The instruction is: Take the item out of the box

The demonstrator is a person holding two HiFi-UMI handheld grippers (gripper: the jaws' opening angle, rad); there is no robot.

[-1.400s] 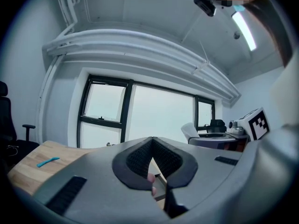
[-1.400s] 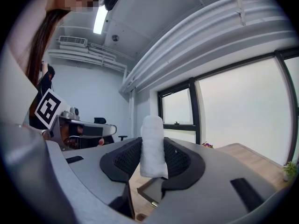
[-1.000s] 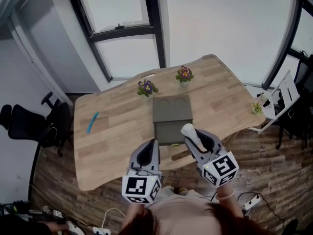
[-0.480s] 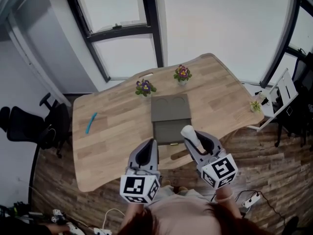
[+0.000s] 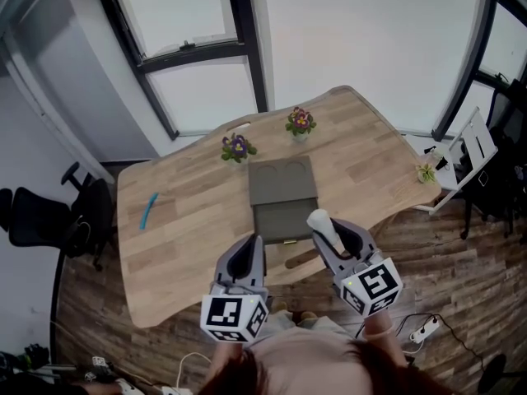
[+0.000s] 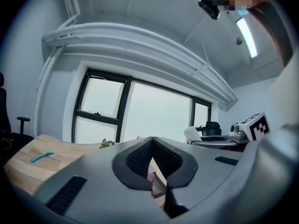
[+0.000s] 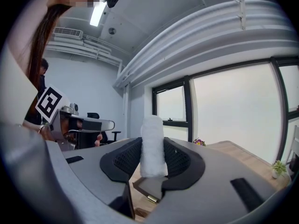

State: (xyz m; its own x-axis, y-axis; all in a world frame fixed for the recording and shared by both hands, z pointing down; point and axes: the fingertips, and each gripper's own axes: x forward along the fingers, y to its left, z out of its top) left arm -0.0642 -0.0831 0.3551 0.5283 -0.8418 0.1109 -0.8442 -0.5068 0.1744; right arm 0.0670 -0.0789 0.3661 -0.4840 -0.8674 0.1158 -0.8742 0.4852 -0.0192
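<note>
Right gripper (image 7: 153, 164) unmoved, white roll (image 7: 152, 143) upright between its jaws

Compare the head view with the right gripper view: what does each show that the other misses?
Only the head view: the blue tool lying on the table, and the wood floor. Only the right gripper view: the ceiling light. Both: the right tongs clamped on the upright white roll, the open grey box and the purple flowers.

left claw (image 5: 249, 249) grey | right claw (image 5: 333, 239) grey | cubes (image 5: 235, 319) black-white markers
</note>
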